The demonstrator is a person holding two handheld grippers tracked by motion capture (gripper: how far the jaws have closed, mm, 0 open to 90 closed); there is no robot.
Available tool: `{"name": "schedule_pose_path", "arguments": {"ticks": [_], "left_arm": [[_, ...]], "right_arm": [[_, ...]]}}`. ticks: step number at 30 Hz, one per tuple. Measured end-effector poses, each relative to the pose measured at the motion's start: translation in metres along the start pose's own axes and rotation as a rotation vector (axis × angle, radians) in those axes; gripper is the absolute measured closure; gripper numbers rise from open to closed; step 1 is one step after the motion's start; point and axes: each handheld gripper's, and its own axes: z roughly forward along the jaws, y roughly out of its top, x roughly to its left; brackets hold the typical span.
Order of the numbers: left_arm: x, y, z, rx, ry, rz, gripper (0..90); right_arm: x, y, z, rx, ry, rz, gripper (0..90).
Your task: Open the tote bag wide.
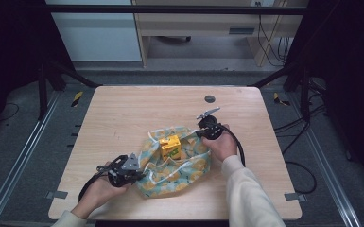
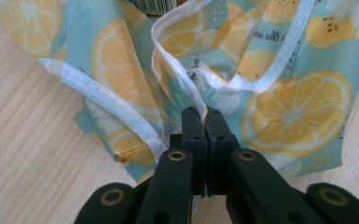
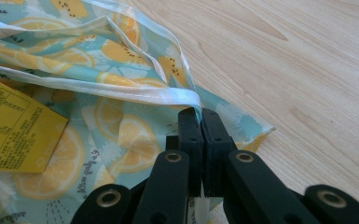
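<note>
Two grippers pinch the same lemon-print bag [image 1: 177,168], one at each side of its mouth. From the high view, the bag lies crumpled on the wooden table [image 1: 123,118], a little toward the person's edge of the middle, with a yellow carton [image 1: 169,146] standing inside its open top. The left gripper [image 1: 139,176] sits at the bag's near left corner, held in the person's left hand [image 1: 99,189]; in the left gripper view its black jaws are pressed together on the white-trimmed rim [image 2: 182,74] of the fabric, which rises out of the clamp in a folded loop. The right gripper [image 1: 199,134] meets the bag's far right edge, with the right hand [image 1: 223,145] just behind it and a pale sleeve [image 1: 248,194] running to the bottom of the frame. In the right gripper view its jaws are likewise closed tight on the glossy hem [image 3: 135,93], and the carton's printed yellow side [image 3: 14,135] shows at the left. A small dark round disc [image 1: 210,99] lies on the table's far side, well apart from the bag.
</note>
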Motion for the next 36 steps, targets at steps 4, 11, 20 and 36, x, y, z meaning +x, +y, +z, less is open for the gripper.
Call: {"name": "schedule_pose_path", "arguments": {"ticks": [4,11,20,36], "left_arm": [[-0.001,0.0,0.001,0.009,-0.001,0.004,88.9],[-0.004,-0.001,0.0,0.014,0.002,0.013,88.2],[-0.009,-0.002,-0.005,-0.029,0.041,-0.005,66.6],[-0.008,0.002,-0.023,-0.136,0.088,-0.054,17.0]], "right_arm": [[-0.001,0.0,0.0,0.01,-0.001,-0.004,87.4],[-0.002,-0.001,-0.002,0.013,-0.002,0.011,80.4],[0.001,0.001,-0.022,-0.051,-0.028,0.012,54.7],[0.012,-0.003,-0.073,-0.152,-0.056,-0.014,20.4]]}}
